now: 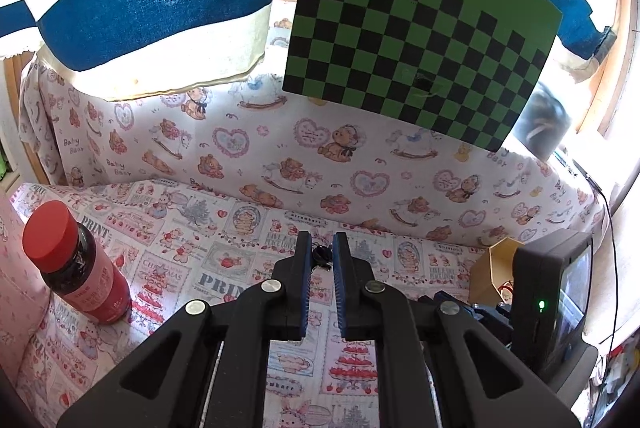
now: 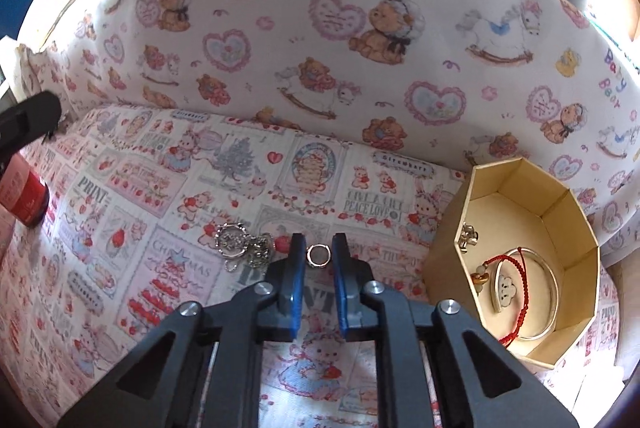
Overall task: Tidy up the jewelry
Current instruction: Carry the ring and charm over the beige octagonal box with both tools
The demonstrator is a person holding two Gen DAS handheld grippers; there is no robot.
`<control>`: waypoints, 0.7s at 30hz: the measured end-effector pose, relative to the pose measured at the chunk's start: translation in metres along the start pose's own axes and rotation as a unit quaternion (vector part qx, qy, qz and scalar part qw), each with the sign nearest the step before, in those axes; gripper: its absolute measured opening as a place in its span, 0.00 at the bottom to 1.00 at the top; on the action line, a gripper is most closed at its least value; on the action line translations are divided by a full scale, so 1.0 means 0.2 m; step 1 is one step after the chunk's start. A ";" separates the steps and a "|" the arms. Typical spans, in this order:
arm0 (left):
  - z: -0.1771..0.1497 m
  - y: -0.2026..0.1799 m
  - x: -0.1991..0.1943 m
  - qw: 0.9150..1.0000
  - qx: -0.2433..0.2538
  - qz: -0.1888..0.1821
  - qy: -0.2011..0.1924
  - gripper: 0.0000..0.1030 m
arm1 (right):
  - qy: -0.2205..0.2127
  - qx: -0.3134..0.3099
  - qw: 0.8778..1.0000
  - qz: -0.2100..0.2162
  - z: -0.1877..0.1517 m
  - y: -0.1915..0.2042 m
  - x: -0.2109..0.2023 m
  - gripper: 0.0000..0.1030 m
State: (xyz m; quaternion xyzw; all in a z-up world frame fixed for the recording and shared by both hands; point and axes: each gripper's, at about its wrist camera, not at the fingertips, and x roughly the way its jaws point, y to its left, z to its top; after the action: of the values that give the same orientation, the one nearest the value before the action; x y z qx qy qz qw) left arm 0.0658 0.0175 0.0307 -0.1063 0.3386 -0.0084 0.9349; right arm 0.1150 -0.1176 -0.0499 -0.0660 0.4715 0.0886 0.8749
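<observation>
In the right wrist view my right gripper [image 2: 318, 255] is open, low over the patterned cloth, with a small silver ring [image 2: 317, 254] lying between its fingertips. A silver chain with a round pendant [image 2: 240, 246] lies just left of it. An octagonal cardboard box [image 2: 456, 228] at the right holds a silver bangle [image 2: 550, 288], a red cord bracelet [image 2: 504, 264] and a small metal charm [image 2: 468, 236]. In the left wrist view my left gripper [image 1: 322, 255] has a narrow gap with a small dark jewelry piece [image 1: 321, 255] between its fingertips; contact is unclear. The box [image 1: 494, 268] shows at the right.
A red-capped bottle [image 1: 76, 264] stands at the left, also in the right wrist view [image 2: 24, 196]. A bear-print cloth wall [image 2: 320, 48] backs the surface. A green checkerboard card [image 1: 420, 40] hangs above. The right gripper's body [image 1: 552, 300] sits beside the box.
</observation>
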 end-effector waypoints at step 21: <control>-0.08 -0.43 -0.10 0.990 0.077 -0.114 -0.002 0.09 | -0.138 0.112 0.975 0.135 -0.28 -0.63 -0.66 0.12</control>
State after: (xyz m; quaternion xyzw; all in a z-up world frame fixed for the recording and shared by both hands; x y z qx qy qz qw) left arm 0.0448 -0.0673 0.0478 -0.0720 0.3206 -0.1407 0.9339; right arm 0.0260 -0.2642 0.0346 0.1096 0.3578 0.1610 0.9133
